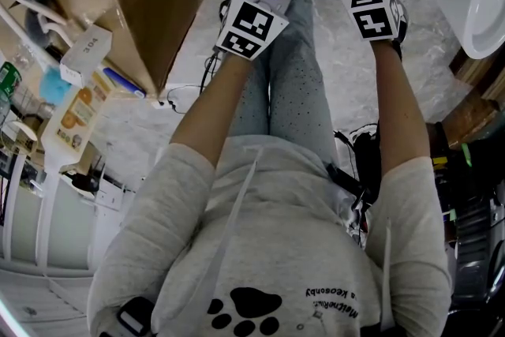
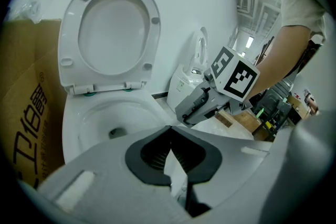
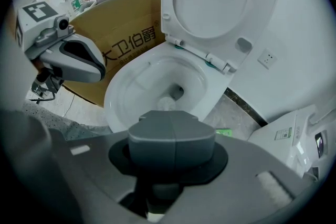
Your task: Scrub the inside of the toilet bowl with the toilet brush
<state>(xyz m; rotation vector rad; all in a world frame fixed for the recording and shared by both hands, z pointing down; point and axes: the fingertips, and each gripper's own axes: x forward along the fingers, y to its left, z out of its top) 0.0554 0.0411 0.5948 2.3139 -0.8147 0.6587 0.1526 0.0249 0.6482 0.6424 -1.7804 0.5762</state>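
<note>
A: How do the two tongs stand?

B: Both are closed on nothing. The left gripper [image 2: 169,131] has its jaws meeting at the tips, with only a sliver of gap behind them. The right gripper [image 3: 171,134] has its jaws pressed flat together along one seam.

A: And the toilet brush?

B: It shows in no view. Neither tool carries it, and its place cannot be told.

A: Where is the bowl?

B: The toilet bowl [image 2: 73,118] lies just ahead of both grippers and below them. Its lid [image 2: 113,29] is tipped up beyond them, most likely so the inside is open for scrubbing.

A: Why are they held like that?

B: They hang near each other, apart, above the person's legs [image 1: 292,75], both aimed at the bowl. That reads as a ready pose, with the scrubbing not yet begun. A cardboard box [image 2: 26,107] stands on the left gripper's outer side, and a white unit [image 3: 294,134] stands on the right gripper's outer side.
</note>
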